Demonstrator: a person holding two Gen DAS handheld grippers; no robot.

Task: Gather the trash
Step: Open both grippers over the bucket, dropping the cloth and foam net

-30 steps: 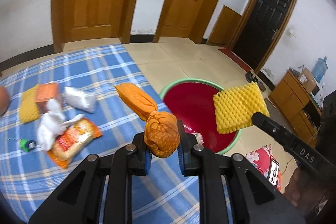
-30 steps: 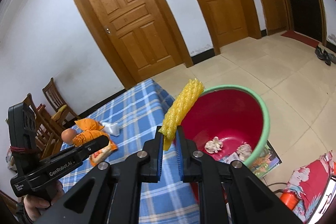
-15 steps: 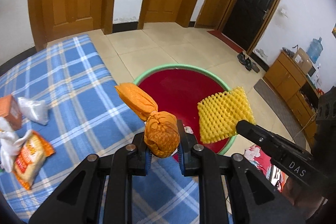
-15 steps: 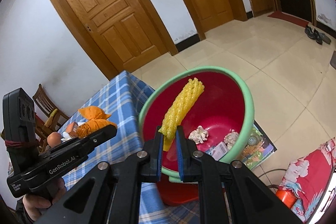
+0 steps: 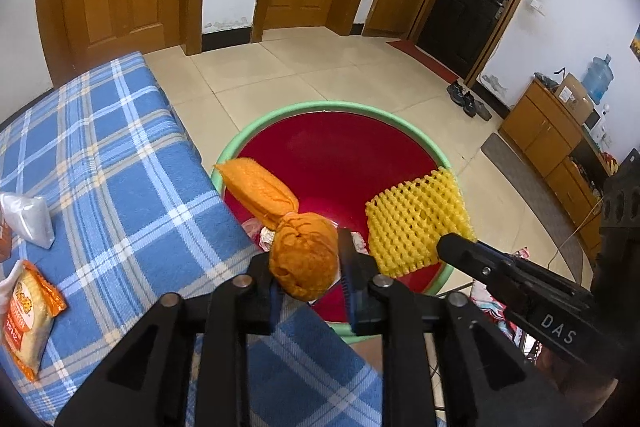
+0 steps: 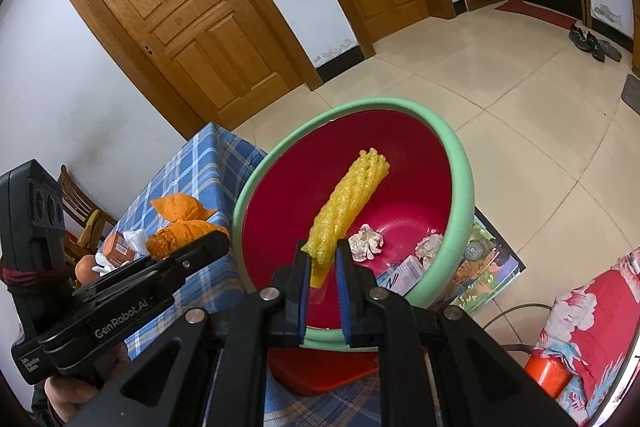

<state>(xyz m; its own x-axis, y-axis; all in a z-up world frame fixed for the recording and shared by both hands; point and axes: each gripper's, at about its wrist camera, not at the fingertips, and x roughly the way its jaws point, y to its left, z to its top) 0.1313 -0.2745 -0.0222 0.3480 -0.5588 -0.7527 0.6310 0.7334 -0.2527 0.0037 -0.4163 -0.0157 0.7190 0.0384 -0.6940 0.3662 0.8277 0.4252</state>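
Two grippers are out over the big red basin (image 5: 332,155), which has a green rim, and each one has a piece of trash in it.

Our left gripper (image 5: 306,267) has an orange net bag (image 5: 304,255) between its blue pads. The round knotted part sits in the gap and the loose end (image 5: 258,189) sticks up and to the left. We are opening these jaws now. The bag is between them, and we see a thin gap on its right side, so the pads no longer squeeze it. It hangs over the near edge of the basin, just past the blue checked cloth (image 5: 120,187) on the table.

Our right gripper (image 6: 322,267) pinches a yellow foam net (image 6: 346,211) by its lower end. Its jaws are almost closed on it. The net points up and away, over the middle of the basin.

Down in the basin we see two crumpled white paper balls (image 6: 366,237) and a flat printed packet (image 6: 408,267).

More trash lies on the cloth: an orange snack packet (image 5: 28,315) and a small clear plastic bag (image 5: 28,219). They are well apart from the basin.
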